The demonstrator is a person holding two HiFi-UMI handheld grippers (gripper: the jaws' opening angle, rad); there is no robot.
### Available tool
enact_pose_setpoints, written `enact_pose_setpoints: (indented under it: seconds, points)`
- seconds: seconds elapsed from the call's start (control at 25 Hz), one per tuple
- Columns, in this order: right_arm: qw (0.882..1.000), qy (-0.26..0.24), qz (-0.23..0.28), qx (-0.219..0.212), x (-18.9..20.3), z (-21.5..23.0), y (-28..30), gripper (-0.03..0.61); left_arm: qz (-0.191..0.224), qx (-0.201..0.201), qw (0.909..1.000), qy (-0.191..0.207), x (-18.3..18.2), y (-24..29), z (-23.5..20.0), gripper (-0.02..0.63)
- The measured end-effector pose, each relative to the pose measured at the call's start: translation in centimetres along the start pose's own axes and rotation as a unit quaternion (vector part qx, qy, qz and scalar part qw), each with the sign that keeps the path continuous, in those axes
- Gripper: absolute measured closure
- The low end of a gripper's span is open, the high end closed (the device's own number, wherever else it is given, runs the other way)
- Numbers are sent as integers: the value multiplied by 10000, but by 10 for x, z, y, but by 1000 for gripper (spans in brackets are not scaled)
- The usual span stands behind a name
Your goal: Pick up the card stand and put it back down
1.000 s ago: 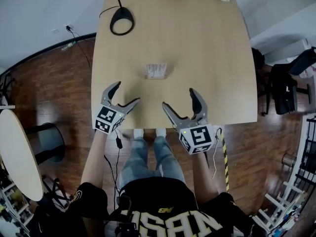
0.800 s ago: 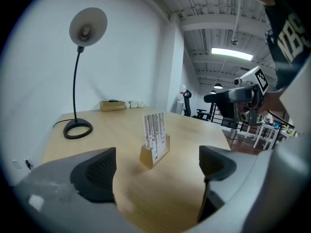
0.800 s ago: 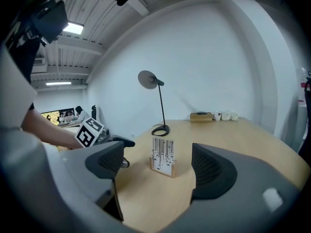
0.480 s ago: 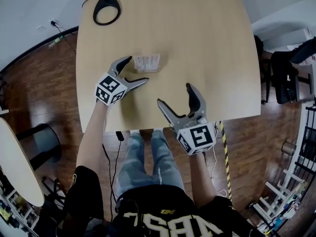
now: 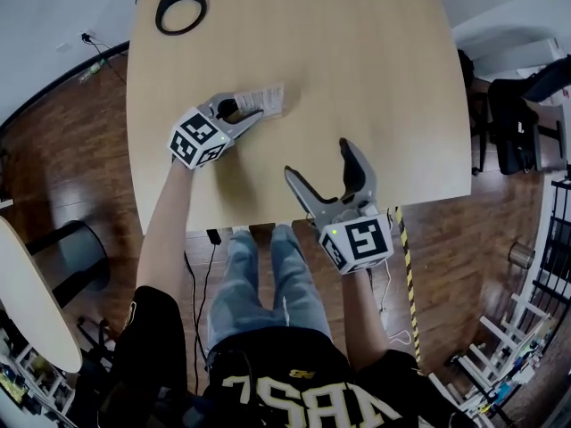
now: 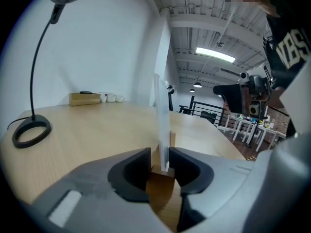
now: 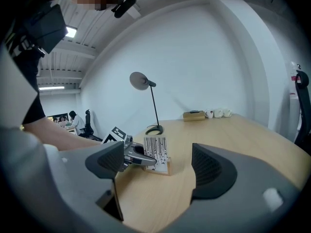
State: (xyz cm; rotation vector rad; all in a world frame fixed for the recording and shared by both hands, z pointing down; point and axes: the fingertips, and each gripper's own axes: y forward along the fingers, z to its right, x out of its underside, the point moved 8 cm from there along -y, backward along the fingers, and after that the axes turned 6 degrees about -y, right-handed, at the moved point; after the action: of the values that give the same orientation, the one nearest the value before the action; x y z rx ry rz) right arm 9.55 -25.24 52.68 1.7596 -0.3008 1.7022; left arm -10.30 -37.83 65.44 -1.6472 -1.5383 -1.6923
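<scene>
The card stand (image 5: 266, 99), a small wooden base holding an upright card with black line print, is on the light wooden table (image 5: 375, 52). My left gripper (image 5: 249, 111) is shut on it from the left. In the left gripper view the two dark pads press on the thin card and wooden base (image 6: 162, 174) of the stand. The right gripper view shows the stand (image 7: 157, 154) resting on the tabletop with the left gripper (image 7: 137, 158) clamped on its side. My right gripper (image 5: 318, 161) hovers open over the table's near edge, holding nothing.
A black desk lamp has its ring base (image 5: 180, 5) at the table's far left corner. A brown box (image 7: 194, 115) and white mugs (image 7: 218, 113) sit at the far end. A black chair (image 5: 513, 145) stands to the right of the table.
My left gripper moved forward to the card stand and went from wide open to shut on it. The card now looks slightly turned. My right gripper stayed near the front edge.
</scene>
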Motion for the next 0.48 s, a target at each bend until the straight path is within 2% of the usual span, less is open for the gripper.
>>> enact_pose_setpoints:
  seconds: [0.28,0.4,0.48]
  points:
    - [9996,-96,253,28,-31,-4,-3,143,-238,632,9976,-175,-20,-11,32,497]
    - [9988,-180,455,33,-54,-8,-8,143,-225,654,9972,-290,-43,-29,50,499]
    - [9979,-229,603,16,-72,-12,-14,143,-67,604,9973,-405,-62,-48,62,499]
